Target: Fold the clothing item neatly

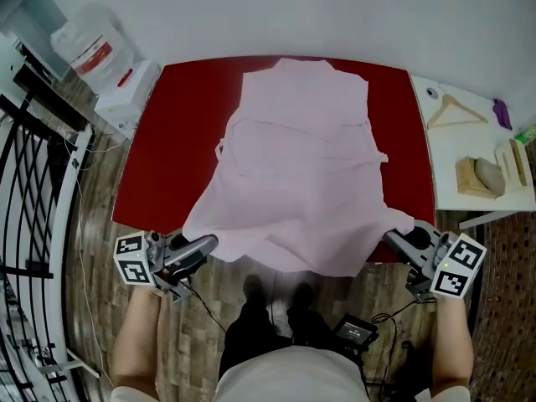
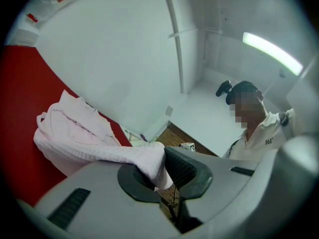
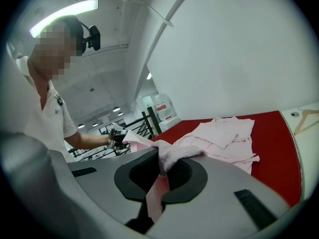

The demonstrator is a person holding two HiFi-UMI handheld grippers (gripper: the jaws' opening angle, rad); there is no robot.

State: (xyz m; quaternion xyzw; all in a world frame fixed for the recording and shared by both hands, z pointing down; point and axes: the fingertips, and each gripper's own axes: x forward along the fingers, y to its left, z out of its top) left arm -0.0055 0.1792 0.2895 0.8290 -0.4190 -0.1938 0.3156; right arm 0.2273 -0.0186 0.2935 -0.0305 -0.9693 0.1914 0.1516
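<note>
Off the near edge of the tabletop (image 1: 167, 149), a pink robe (image 1: 301, 157) is held up by its hem.
It lies spread along the red top, collar end at the far edge, with the hem drawn out past the near edge. The left claw (image 1: 208, 243) is clamped shut on the hem's left corner and the right claw (image 1: 390, 239) on its right corner, each with a fold of cloth pinched between its jaws. A hanger (image 1: 456, 111) lies on the side table (image 1: 444, 182) beyond the right edge.
</note>
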